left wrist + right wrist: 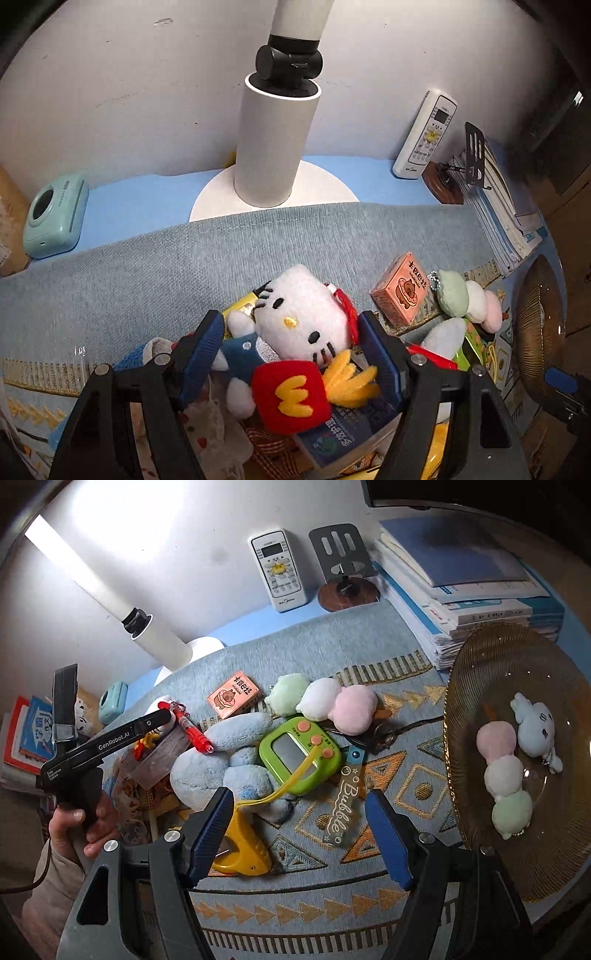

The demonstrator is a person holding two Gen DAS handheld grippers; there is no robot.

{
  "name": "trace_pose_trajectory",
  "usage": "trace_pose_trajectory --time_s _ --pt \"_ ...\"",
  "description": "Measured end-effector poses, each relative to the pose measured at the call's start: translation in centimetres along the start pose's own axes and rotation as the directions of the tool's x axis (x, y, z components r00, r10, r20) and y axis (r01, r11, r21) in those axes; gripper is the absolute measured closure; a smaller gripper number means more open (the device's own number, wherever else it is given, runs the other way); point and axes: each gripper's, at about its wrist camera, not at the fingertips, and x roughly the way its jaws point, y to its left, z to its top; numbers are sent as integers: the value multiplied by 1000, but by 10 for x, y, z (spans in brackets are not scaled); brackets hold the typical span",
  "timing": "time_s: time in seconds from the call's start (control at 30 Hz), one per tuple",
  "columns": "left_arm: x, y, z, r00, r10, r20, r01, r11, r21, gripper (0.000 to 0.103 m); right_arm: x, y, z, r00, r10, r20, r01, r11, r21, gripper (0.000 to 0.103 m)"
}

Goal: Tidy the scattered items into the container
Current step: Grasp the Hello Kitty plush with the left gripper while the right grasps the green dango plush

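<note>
The left tool (291, 354), marked "GenRobot.AI", spreads wide around a white cat plush (295, 317) without gripping. The right tool (299, 834) gapes empty over a "Bubble" tag (341, 806). Beside it, an amber dish (480, 664) holds dango plush (504, 771).

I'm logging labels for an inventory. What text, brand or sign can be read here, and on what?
"GenRobot.AI": side of the left tool's body.
"Bubble": translucent key tag.
Yellow "M" sign, seen sideways: red fries plush.
Pink capybara box: Chinese characters, too small to read.
Remote control: button labels and brand blurred.
Dark blue booklet: print unreadable.
</note>
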Motion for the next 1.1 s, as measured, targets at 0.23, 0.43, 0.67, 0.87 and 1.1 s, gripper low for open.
trace_pose_trajectory --time_s 0.23,0.43,0.67,0.87,1.1 --pt "-8 -2 -4 998 -33 49 33 999 -4 48 17 13 8 999 10 -36 -12 998 -60 30" --pt "-33 5 -10 992 -69 109 74 996 -41 50 34 8 40 998 -51 -20 50 996 -76 29" --pt "-62 3 -15 985 -87 151 94 995 -37 50 87 14 73 979 -180 -95 155 963 -220 29" --pt "-64 4 -15 982 -90 164 100 994 -53 50 121 21 84 958 -255 -133 196 917 -347 22" --pt "-61 4 -12 984 -94 151 104 993 -61 50 146 14 88 955 -257 -148 190 913 -361 16"
